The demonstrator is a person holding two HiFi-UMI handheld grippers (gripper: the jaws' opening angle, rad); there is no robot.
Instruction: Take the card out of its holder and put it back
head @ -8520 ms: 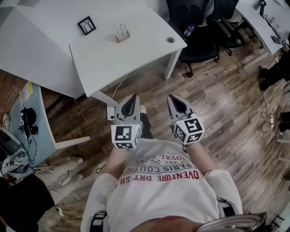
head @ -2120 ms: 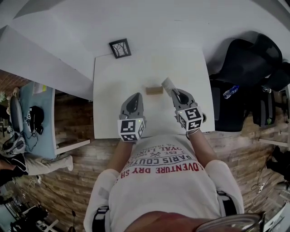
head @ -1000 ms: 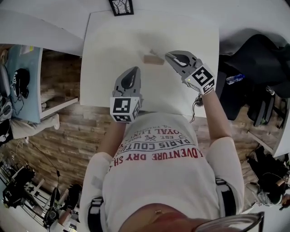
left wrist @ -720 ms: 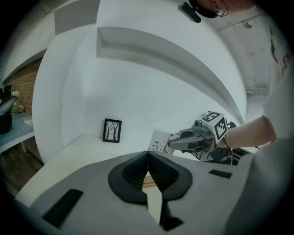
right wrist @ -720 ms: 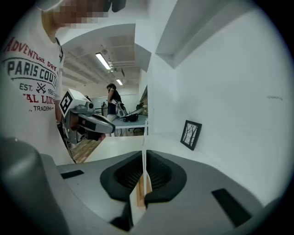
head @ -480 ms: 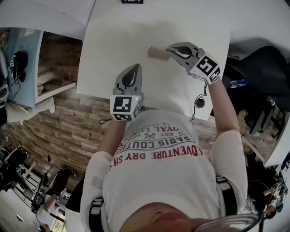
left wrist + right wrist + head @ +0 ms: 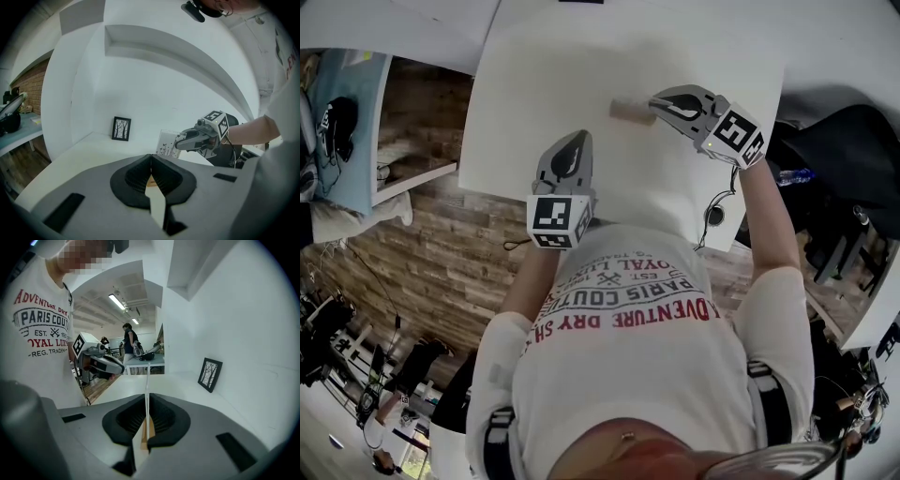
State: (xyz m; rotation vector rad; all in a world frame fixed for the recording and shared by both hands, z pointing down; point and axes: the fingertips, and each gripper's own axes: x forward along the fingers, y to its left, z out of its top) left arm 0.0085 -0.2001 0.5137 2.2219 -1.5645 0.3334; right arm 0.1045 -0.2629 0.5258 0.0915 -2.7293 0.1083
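Observation:
A small wooden card holder point(image 7: 628, 110) lies on the white table point(image 7: 544, 84). My right gripper point(image 7: 659, 101) is at the holder's right end, shut on a thin white card. In the right gripper view the card point(image 7: 147, 380) stands edge-on between the jaws, with the holder point(image 7: 146, 431) right beneath it. I cannot tell whether the card's lower edge sits in the slot. From the left gripper view the card point(image 7: 168, 143) shows small dark print, and the right gripper point(image 7: 180, 144) pinches its side. My left gripper point(image 7: 572, 142) hovers near the table's front edge, shut and holding nothing.
A black-framed picture point(image 7: 122, 128) leans against the wall at the table's back. Black office chairs point(image 7: 834, 141) and a water bottle point(image 7: 792, 175) are to the right of the table. A cable port point(image 7: 713, 215) lies near the front right corner.
My right gripper has tipped down and sunk a little over the holder, still with the card in it. The left gripper has hardly moved.

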